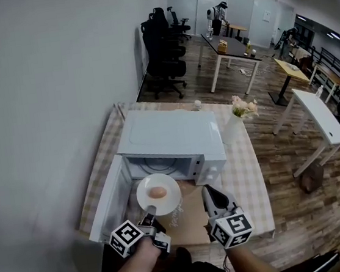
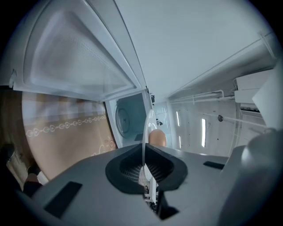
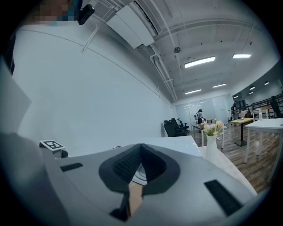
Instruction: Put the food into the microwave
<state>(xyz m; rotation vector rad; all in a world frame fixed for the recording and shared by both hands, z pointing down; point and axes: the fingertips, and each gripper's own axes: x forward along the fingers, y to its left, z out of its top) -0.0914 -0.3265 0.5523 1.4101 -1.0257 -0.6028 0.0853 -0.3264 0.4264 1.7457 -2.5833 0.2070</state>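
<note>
The pale brown egg [image 1: 158, 192] rides on the round white plate [image 1: 146, 199], pinched at its six o'clock rim by your left tongs [image 1: 149, 212]. The white microwave [image 1: 170, 135] gapes open just beyond, at twelve. Your right tongs [image 1: 206, 190], pressed together and empty, hover at four o'clock.

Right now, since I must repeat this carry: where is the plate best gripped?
Take the plate by its near rim, coming level from the person's side, as the left tongs do: it lies flat, food sits mid-plate, far edge faces the open microwave.
</note>
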